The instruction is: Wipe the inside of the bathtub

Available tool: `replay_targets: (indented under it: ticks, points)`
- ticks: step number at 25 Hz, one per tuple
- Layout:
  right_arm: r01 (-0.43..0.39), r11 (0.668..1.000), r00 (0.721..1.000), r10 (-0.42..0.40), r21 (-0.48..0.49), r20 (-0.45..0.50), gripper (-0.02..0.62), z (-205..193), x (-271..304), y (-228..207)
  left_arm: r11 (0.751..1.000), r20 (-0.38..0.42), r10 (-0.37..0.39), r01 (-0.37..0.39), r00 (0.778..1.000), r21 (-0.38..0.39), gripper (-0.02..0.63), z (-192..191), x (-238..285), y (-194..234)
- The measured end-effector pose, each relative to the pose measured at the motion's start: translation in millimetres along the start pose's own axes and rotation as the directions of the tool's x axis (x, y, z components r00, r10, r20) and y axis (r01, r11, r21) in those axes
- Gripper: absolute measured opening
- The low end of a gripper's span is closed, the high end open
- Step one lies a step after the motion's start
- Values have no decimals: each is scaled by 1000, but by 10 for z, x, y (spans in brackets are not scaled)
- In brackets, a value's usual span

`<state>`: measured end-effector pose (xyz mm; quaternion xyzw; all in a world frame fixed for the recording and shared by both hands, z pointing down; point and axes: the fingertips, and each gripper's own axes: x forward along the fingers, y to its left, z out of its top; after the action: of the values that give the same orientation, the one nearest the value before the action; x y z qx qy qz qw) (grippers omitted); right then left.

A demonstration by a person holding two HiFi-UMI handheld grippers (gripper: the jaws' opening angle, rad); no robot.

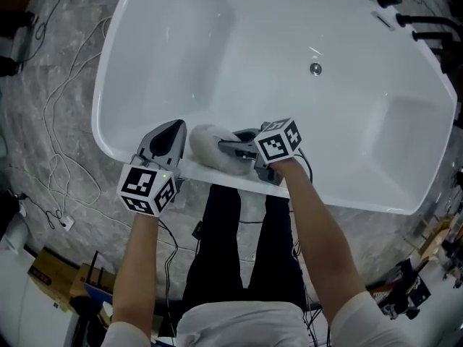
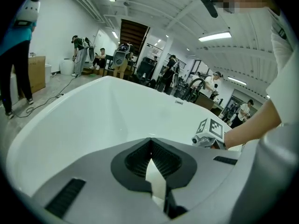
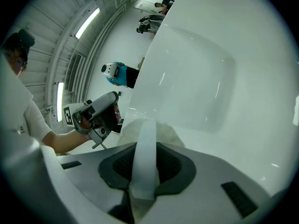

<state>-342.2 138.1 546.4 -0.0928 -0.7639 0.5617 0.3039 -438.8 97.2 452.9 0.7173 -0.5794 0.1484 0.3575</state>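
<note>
The white bathtub (image 1: 362, 121) fills the head view, and I stand at its near rim. My right gripper (image 1: 223, 147) points left over that rim, shut on the white strap (image 3: 144, 157) of a fluffy white wiping pad (image 1: 208, 147). The pad (image 3: 161, 130) rests against the tub's inner wall (image 3: 224, 69) just below the rim. My left gripper (image 1: 173, 126) hovers beside the pad on its left, pointing into the tub (image 2: 93, 111). Its jaws (image 2: 151, 148) are shut with nothing in them. The drain (image 1: 315, 69) sits further in, on the tub floor.
Black tap fittings (image 1: 427, 24) stand on the tub's far right rim. Cables (image 1: 65, 107) trail over the grey floor to the left, and a cardboard box (image 1: 47, 270) lies at lower left. Several people (image 2: 84, 52) stand beyond the tub.
</note>
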Motion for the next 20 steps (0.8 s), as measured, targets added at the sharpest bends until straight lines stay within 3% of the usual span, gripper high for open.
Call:
replay_targets:
  ticks: [8,20]
  points:
    - [59,998,998,-60,23,28,92,-259,-461,-133,996,-23,-67,68,997,52,6,100,332,-572]
    - [88,994,994,-92,58,65,93,-571,-1044,-299,983,-110,-146,156,983,96,6,-91,736,-1193]
